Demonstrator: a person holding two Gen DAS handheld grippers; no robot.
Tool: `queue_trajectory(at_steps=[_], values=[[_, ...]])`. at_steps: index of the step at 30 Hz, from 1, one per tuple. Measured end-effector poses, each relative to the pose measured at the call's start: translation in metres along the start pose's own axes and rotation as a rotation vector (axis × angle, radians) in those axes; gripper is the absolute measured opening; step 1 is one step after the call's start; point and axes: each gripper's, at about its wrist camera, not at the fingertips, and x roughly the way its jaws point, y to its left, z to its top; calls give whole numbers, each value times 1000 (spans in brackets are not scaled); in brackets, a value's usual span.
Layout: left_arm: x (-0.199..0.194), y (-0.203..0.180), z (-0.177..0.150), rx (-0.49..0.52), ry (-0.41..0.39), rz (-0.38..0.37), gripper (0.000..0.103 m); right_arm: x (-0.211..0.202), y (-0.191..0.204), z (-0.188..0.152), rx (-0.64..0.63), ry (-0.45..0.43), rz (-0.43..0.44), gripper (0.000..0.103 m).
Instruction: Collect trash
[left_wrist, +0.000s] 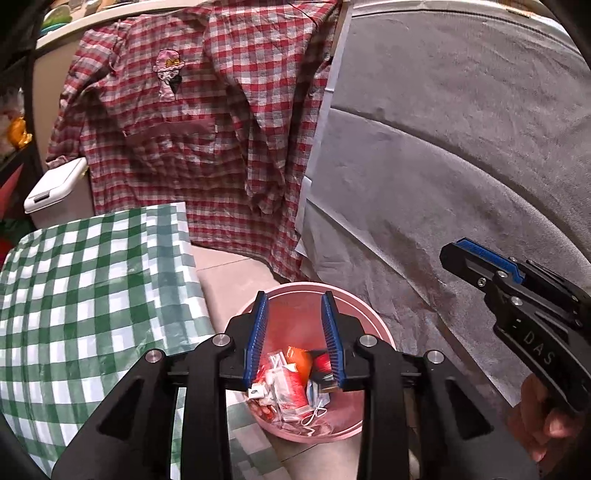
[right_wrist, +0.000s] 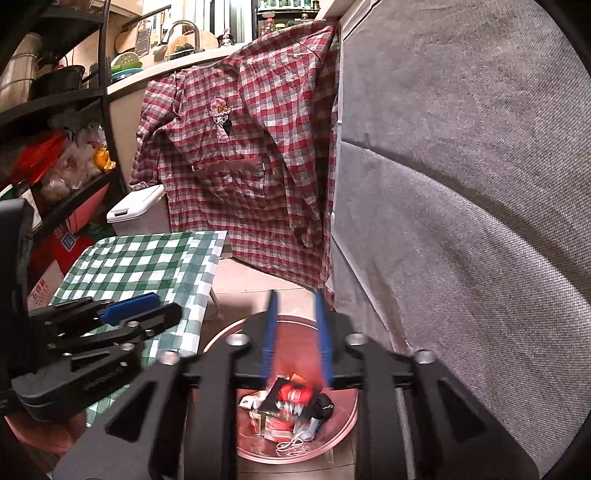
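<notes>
Both grippers, left gripper (left_wrist: 295, 328) and right gripper (right_wrist: 295, 332), hang with jaws parted and empty over the pink bin (left_wrist: 373, 321); judging the trash (left_wrist: 291, 384) dropped inside, lift away without snagging its rim

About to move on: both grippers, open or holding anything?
Left gripper: open, holding nothing, above the pink bin.
Right gripper: open, holding nothing, above the same bin.
</notes>
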Motion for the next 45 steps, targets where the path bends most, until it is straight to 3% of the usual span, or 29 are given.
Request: queue_trajectory(at_steps=[3,4,7,16,20,24,29,40,45], values=[[-14,4,-2,5,-16,6,32,-6,1,0,-3,-8,-3,31],[-19,5,-3,8,-22,9,38,-10,2,0,-4,-13,-5,35],[-42,5,-7,21,-59,29,54,-27,6,-1,-12,-40,-5,47],[-128,-13,-28,49,-190,52,77,-106,17,-26,-5,-166,-36,83],[-164,-20,-50,34,-233,55,83,-135,26,-48,-31,-202,-61,96],[-191,-20,-74,22,-280,106,89,-159,32,-70,-63,-212,-97,98],[-208,-11,-104,-43,-265,143,95,-179,26,-92,-12,-201,-103,98],[-231,-10,-168,-110,-186,239,95,-214,26,-130,11,-170,-105,98],[-235,-9,-178,-119,-181,267,95,-215,29,-136,9,-147,-94,98]])
